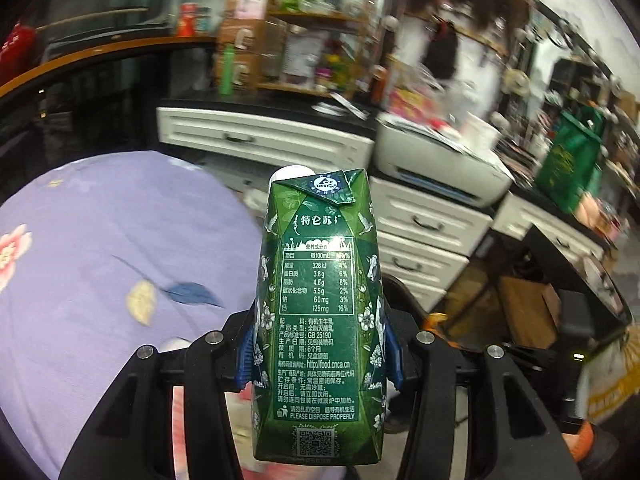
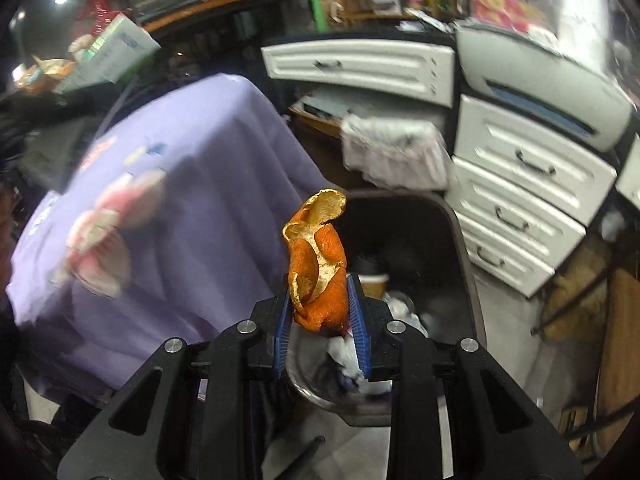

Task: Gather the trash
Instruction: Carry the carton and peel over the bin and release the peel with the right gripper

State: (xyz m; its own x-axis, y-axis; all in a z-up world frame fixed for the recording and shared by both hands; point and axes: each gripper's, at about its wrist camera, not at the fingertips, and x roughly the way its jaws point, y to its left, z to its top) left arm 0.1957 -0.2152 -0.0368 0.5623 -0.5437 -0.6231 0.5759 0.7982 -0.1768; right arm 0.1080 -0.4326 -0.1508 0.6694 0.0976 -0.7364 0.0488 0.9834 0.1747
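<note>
**Both grippers loaded, bin directly ahead of the right**

Left gripper: clamped on a green milk carton, blue pads pressed against its two narrow sides, low on the body. Held upright, white cap at the top, printed back panel facing the camera. Gripped across the narrow sides probably because the flat faces give the pads a firm, square seat; kept upright, most likely, so any leftover liquid stays inside. Carried in the air, beside a table draped in a purple flowered cloth, white drawers beyond. No bin visible in this view.

Right gripper: closed on a curl of orange peel, blue pads pinching its lower end, the rest standing free above the fingertips. Pinched at the thick, folded base, apparently because the thin curled edges would fold or slip. Poised above the black trash bin, already holding a paper cup and crumpled white scraps. Bin set on the floor between the purple cloth and the drawer stack, close enough to the table for short trips.

Judgement: peel ready for release over the opening; carton still needing to come across to the same bin. Background blurred in both views, so finer details not readable.
</note>
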